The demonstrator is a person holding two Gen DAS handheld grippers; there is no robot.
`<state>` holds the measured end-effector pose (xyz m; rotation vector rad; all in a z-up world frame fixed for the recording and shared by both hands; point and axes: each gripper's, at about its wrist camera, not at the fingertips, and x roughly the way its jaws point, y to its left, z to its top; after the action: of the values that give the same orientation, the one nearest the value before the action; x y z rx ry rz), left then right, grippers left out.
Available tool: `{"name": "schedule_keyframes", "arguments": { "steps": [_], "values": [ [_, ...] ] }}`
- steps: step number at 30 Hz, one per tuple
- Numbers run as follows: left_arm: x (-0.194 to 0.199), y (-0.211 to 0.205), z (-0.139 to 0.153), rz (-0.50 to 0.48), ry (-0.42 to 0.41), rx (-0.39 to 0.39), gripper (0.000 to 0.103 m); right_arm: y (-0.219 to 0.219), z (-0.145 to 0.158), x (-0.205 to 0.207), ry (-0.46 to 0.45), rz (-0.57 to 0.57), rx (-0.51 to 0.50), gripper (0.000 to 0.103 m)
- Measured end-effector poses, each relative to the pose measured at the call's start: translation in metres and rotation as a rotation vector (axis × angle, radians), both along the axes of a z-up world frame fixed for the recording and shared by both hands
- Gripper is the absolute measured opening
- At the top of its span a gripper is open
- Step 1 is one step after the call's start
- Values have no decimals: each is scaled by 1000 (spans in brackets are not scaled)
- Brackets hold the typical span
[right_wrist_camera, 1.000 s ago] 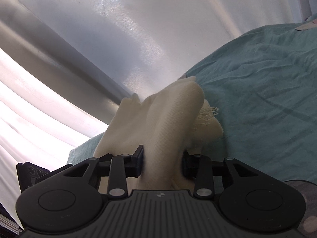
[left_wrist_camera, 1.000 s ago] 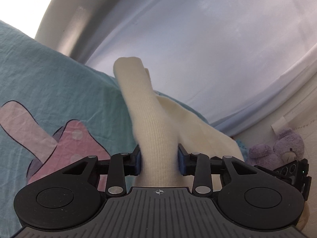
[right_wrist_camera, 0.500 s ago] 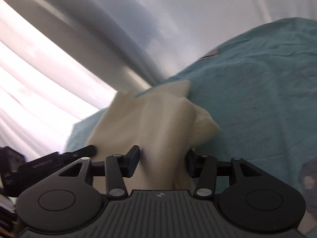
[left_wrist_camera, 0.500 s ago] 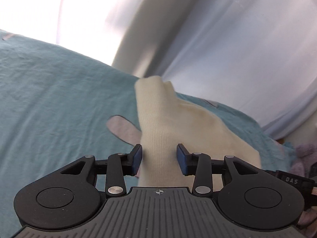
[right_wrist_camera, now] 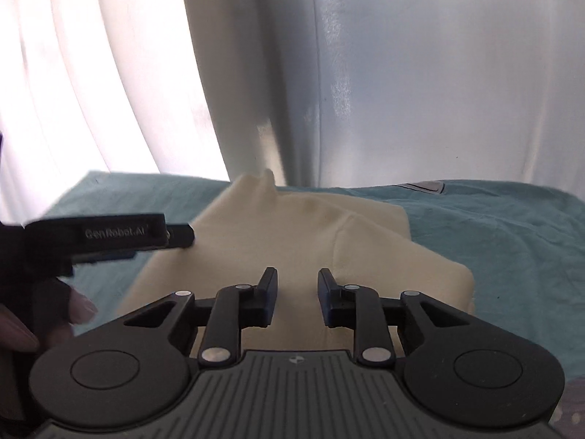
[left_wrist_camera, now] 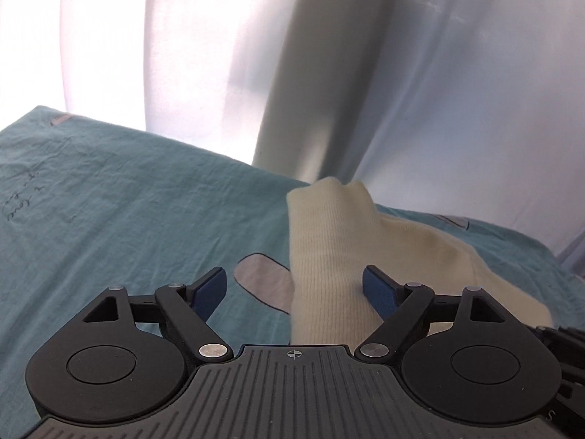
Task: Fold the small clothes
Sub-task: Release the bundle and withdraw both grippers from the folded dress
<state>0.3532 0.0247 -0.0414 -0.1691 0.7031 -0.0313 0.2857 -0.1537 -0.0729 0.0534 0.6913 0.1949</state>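
Cataloguing, nearest item first:

Left gripper (left_wrist_camera: 294, 291): black two-finger tongs with blue pads, jaws spread wide and opening. A raised fold of the garment stands between the pads; the right pad is at the cloth, the left pad clear of it, so nothing is pinched. Judged reason: letting go once the fold is laid.

Right gripper (right_wrist_camera: 297, 298): black two-finger tongs, jaws narrow and closing. They sit over the garment with no cloth caught between the pads that I can see. Judged reason: backing away after its own release.

Hand (right_wrist_camera: 78, 305): fingertips at the left edge of the right wrist view, holding the left gripper's body.

Garment (right_wrist_camera: 292, 248): small cream ribbed-knit piece, folded over on itself, lying on the bed sheet near its far edge, one corner peaked up where it was let go.

Bed sheet (left_wrist_camera: 128, 201): wrinkled teal cotton under everything, printed with a pale pink outlined shape just beside the garment.

Curtain (left_wrist_camera: 438, 73): pale sheer drape with bright daylight behind, beyond the bed.

Writing, left gripper's side: reads roughly "GenRobot.AI", blurred.

Writing, sheet: small dark handwritten-style script at the left, too small to read.
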Motion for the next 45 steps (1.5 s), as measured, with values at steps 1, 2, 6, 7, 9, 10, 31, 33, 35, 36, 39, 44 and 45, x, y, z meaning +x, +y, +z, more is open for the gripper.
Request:
{"name": "schedule_keyframes", "arguments": {
  "steps": [1,2,6,7,9,10,31,33,35,36,39,44,45],
  "values": [
    [1,-5,-5,-9,0,14,90,0,-5,0,-18,-13,-57,16],
    [1,-8,-9,-11,-3,23,93,-3,-7,2,-25,-31,-82,16],
    [-7,-16,-21,-2,-86,111,97,-23,-11,13,6,-100,-60,16],
    [-8,-17,-18,-6,-82,129,97,-23,-11,12,17,-103,-98,16],
    [-15,-14,-6,-42,-71,141,96,-23,-1,4,20,-117,-92,16],
    [-20,-11,0,-60,-60,131,96,-22,8,-8,-1,-109,-77,17],
    [-83,16,5,-140,164,62,99,5,13,-92,58,24,-67,18],
    [-82,16,-4,-137,181,59,101,4,4,-96,88,13,-78,18],
    [-84,16,-7,-137,176,59,103,5,-1,-96,86,11,-84,18],
    [-85,16,-5,-137,177,61,103,6,-1,-95,87,10,-94,18],
    [-93,16,2,-144,192,94,102,10,3,-97,113,2,-107,18],
    [-127,9,12,-163,220,156,102,14,11,-123,241,6,-172,55],
    [-136,7,13,-163,234,160,102,16,12,-133,272,4,-168,75]
  ]
}}
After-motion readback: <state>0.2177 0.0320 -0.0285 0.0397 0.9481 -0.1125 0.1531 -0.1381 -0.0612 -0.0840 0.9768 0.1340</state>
